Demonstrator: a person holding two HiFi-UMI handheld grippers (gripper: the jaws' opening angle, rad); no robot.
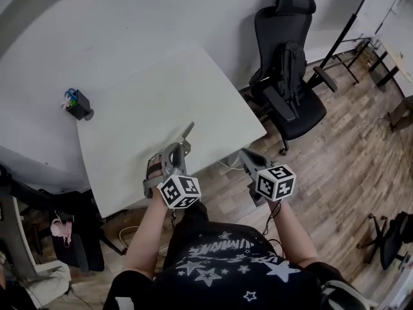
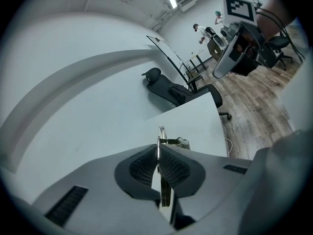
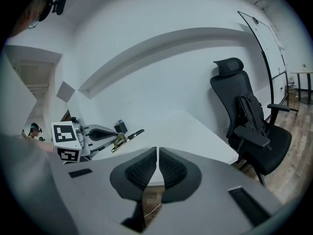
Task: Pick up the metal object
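We hold the left gripper over the near edge of the desk, about midway along that edge. Its fingers are pressed together on the metal object. In the left gripper view the object shows edge-on as a thin bright strip clamped between the two ribbed pads. One end pokes out past the fingertips and the other runs back behind them. From the head view the free end points across the desk toward its far right side. In the right gripper view the object appears to hang above the desk top rather than lie on it.

Our right gripper is off the desk, beyond the near edge and close to the right corner, over the wooden floor. Its fingers are closed against each other with only a hairline slit between them, and they hold nothing.

A small black pot with a few things standing in it sits at the far left corner of the desk, well apart from both grippers. A black office chair stands on the floor past the desk's right edge.
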